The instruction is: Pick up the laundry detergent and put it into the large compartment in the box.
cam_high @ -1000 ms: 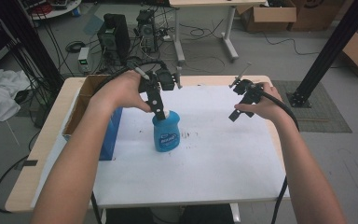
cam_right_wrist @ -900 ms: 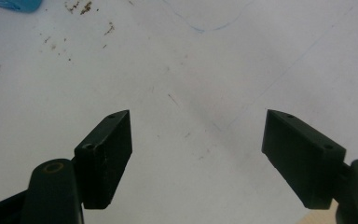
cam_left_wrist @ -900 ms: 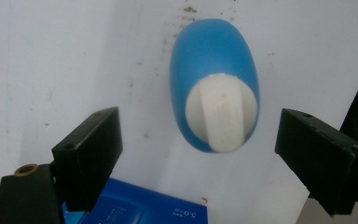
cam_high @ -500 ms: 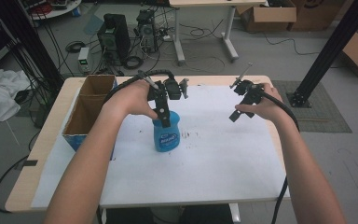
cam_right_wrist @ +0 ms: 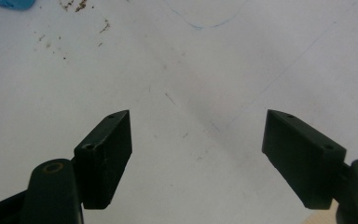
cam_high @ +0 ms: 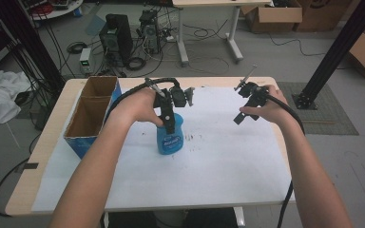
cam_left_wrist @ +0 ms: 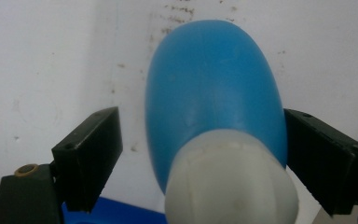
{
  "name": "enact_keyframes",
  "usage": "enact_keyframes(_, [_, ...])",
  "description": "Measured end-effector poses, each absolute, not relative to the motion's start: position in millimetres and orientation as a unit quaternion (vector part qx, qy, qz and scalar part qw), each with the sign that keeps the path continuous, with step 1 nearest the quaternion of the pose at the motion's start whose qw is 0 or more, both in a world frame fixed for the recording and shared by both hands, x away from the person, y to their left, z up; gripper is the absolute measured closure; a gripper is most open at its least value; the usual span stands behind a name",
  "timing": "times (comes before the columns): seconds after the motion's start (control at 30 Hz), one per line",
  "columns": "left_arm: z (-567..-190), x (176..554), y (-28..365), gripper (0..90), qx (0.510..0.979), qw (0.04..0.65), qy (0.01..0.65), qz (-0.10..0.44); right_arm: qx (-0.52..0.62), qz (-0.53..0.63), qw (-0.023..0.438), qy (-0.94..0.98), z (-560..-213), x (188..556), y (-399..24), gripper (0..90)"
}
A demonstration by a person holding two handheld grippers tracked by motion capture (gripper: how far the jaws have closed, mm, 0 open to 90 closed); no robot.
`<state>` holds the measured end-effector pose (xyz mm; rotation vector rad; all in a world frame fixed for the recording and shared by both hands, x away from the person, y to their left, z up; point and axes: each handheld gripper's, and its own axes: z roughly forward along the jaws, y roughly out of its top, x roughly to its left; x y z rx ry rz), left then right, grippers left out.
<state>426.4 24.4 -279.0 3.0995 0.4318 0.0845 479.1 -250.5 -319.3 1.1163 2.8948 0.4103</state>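
A workshop floor with computer towers, cables and cardboard boxes lies behind a pale wooden worktop (cam_high: 52, 142) covered by a white sheet (cam_high: 209, 175) speckled with small brown marks. A blue bottle (cam_high: 170, 135) with a white cap stands upright on the sheet, a little left of the middle of the high view. The left gripper (cam_high: 169, 124) comes down on it from above. In the left gripper view its fingers (cam_left_wrist: 89, 156) straddle the bottle's top: the right-hand finger lies against the blue shoulder, while the left-hand one stands clear with a strip of white sheet showing between, so the fingers are spread wider than the bottle and have no firm hold. The right gripper (cam_high: 242, 117) hangs over bare sheet at the right of centre of the high view, well apart from the bottle, its fingers (cam_right_wrist: 105, 156) spread wide with nothing between them. An open cardboard box (cam_high: 91, 116) with blue sides sits at the worktop's left edge.
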Motion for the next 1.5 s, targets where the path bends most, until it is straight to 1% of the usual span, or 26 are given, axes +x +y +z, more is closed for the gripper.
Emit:
enact_keyframes(0.17, [-286.6, 426.3, 24.0, 15.6, 0.989, -0.007, 0.143, 0.03, 0.356, 0.129, 0.008, 0.926, -320.2, 479.2, -249.6, 24.2])
enact_keyframes(0.47, [-291.9, 426.2, 23.0, 17.1, 0.988, -0.009, 0.148, 0.031, 0.357, 0.132, 0.008, 0.925, -320.6, 478.9, -248.1, 24.1])
enact_keyframes(0.53, [-291.9, 426.4, 22.9, 20.2, 0.988, -0.009, 0.149, 0.03, 0.356, 0.129, 0.009, 0.925, -320.4, 478.9, -247.9, 24.1])
enact_keyframes(0.93, [-292.4, 427.2, 22.9, 22.9, 0.988, -0.008, 0.153, 0.029, 0.358, 0.129, 0.009, 0.925, -321.9, 478.9, -248.6, 24.2])
enact_keyframes(1.0, [-292.0, 427.3, 23.3, 24.7, 0.988, -0.009, 0.154, 0.025, 0.358, 0.128, 0.007, 0.925, -322.5, 478.8, -248.3, 24.2])
enact_keyframes(1.1, [-290.7, 427.6, 24.1, 25.0, 0.987, -0.005, 0.157, 0.023, 0.359, 0.129, 0.008, 0.924, -322.8, 478.9, -248.4, 24.2])
enact_keyframes(1.17, [-290.5, 428.2, 24.8, 27.4, 0.987, -0.004, 0.16, 0.019, 0.358, 0.128, 0.006, 0.925, -323.5, 479.0, -248.2, 24.3])
enact_keyframes(1.5, [-290.7, 429.7, 26.3, 29.0, 0.986, -0.002, 0.164, 0.007, 0.359, 0.126, 0.004, 0.925, -324.9, 479.8, -247.3, 24.2])
